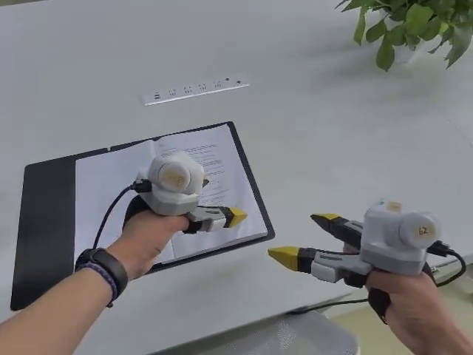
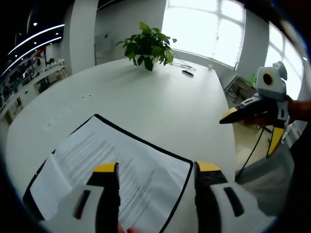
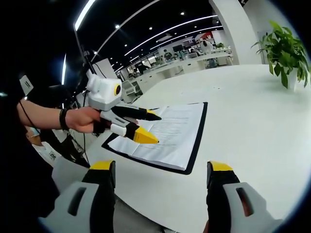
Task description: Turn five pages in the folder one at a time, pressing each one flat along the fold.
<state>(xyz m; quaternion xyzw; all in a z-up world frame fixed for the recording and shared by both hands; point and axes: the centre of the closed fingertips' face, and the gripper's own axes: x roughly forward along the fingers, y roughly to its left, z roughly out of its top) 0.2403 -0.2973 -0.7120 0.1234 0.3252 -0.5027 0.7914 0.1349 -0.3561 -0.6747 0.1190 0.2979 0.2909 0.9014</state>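
The black folder [image 1: 44, 222] lies open on the white table, its white printed page [image 1: 214, 159] facing up. My left gripper [image 1: 222, 200] hovers over the page's right half, open, with nothing between its yellow-tipped jaws. In the left gripper view the page [image 2: 97, 145] sits just ahead of the left gripper [image 2: 157, 168]. My right gripper [image 1: 304, 237] hangs off the folder's lower right corner, open and empty, pointing left. The right gripper view looks past the right gripper [image 3: 161, 166] at the folder [image 3: 175, 131] and the left gripper [image 3: 149, 127] above it.
A white power strip [image 1: 194, 90] lies beyond the folder. A potted plant [image 1: 414, 26] stands at the far right. The table's front edge [image 1: 244, 314] runs just below the folder. The left gripper's cable [image 1: 107, 214] trails over the left page.
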